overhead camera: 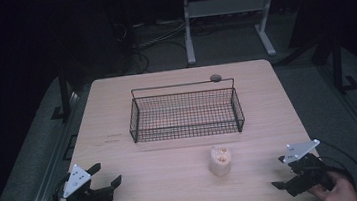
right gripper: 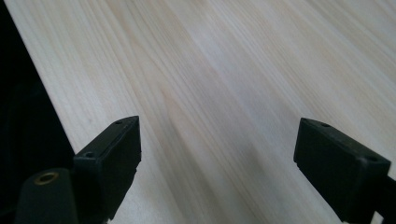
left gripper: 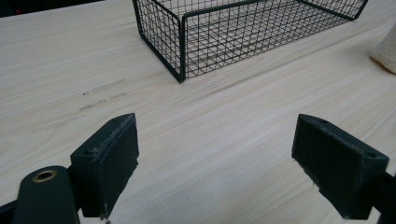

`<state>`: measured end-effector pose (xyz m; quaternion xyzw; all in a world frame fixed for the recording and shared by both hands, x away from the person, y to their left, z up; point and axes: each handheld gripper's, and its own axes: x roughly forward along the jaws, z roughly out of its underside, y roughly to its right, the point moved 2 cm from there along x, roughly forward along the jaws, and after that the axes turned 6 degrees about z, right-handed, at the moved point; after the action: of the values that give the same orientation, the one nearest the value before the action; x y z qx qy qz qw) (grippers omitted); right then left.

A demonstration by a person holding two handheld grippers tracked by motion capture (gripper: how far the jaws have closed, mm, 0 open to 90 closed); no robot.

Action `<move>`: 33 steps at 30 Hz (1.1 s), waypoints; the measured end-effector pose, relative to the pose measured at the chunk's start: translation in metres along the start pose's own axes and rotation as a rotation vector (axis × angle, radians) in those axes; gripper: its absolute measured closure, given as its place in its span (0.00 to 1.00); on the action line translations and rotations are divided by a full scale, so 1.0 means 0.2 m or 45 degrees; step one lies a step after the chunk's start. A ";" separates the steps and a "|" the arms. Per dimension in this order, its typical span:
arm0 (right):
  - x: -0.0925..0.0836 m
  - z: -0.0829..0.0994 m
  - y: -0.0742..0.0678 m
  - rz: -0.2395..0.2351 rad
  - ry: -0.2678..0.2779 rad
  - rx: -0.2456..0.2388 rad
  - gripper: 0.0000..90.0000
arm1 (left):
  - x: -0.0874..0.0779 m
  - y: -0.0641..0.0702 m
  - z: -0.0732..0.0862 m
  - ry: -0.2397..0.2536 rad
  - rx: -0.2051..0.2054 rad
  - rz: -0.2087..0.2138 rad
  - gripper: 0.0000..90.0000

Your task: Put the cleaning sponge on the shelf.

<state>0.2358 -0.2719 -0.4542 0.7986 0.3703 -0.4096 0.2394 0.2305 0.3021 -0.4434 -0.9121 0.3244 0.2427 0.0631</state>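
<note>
A black wire basket (overhead camera: pixel 186 114) stands on the pale wooden table (overhead camera: pixel 174 176), toward the back of its middle. In front of it, a little right, a small beige rounded object (overhead camera: pixel 220 160) stands upright. At the front left corner my left gripper (overhead camera: pixel 106 173) is open and holds nothing. In the left gripper view the left gripper (left gripper: pixel 215 158) points at the basket's near corner (left gripper: pixel 181 51), with the beige object (left gripper: pixel 385 53) at the right edge. My right gripper (overhead camera: pixel 278 172) rests open at the front right corner. In the right gripper view the right gripper (right gripper: pixel 217 163) has bare wood between its jaws.
A small dark round piece (overhead camera: pixel 215 78) sits on the basket's far rail. The table edge (right gripper: pixel 42 88) runs close beside the right gripper's left jaw, with dark floor past it. A white desk frame (overhead camera: pixel 228 20) stands behind the table.
</note>
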 end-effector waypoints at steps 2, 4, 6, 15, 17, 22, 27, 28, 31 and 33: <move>-0.01 -0.02 0.01 -0.012 0.015 -0.015 0.16 | 0.00 0.00 0.00 0.000 -0.003 -0.003 0.15; -0.01 -0.04 0.01 -0.023 0.024 -0.017 0.16 | 0.00 0.00 0.00 0.001 -0.007 -0.003 0.15; -0.01 -0.06 0.01 -0.027 0.026 -0.028 0.16 | 0.00 0.00 0.00 0.004 -0.007 0.007 0.15; 0.03 -0.16 -0.01 -0.061 -0.004 -0.100 0.16 | -0.01 0.01 0.00 0.008 -0.001 0.002 0.15; 0.03 -0.19 -0.01 -0.062 -0.010 -0.118 0.16 | -0.01 0.00 0.01 0.006 -0.003 -0.003 0.15; 0.03 -0.22 -0.02 -0.069 -0.016 -0.150 0.16 | -0.02 0.00 0.01 0.017 -0.011 -0.009 0.15; 0.02 -0.26 -0.02 -0.069 -0.025 -0.172 0.16 | -0.02 -0.01 0.01 0.016 -0.014 -0.010 0.15; 0.02 -0.26 -0.02 -0.073 -0.023 -0.175 0.16 | -0.02 -0.01 0.01 0.016 -0.014 -0.010 0.15; 0.02 -0.29 -0.01 -0.079 -0.031 -0.197 0.16 | -0.02 -0.01 0.01 0.018 -0.013 -0.010 0.15; 0.02 -0.31 -0.02 -0.079 -0.037 -0.212 0.16 | -0.02 -0.01 0.01 0.020 -0.013 -0.010 0.15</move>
<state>0.2645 -0.2253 -0.4228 0.7579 0.4242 -0.3963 0.2974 0.2281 0.3054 -0.4427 -0.9155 0.3202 0.2369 0.0569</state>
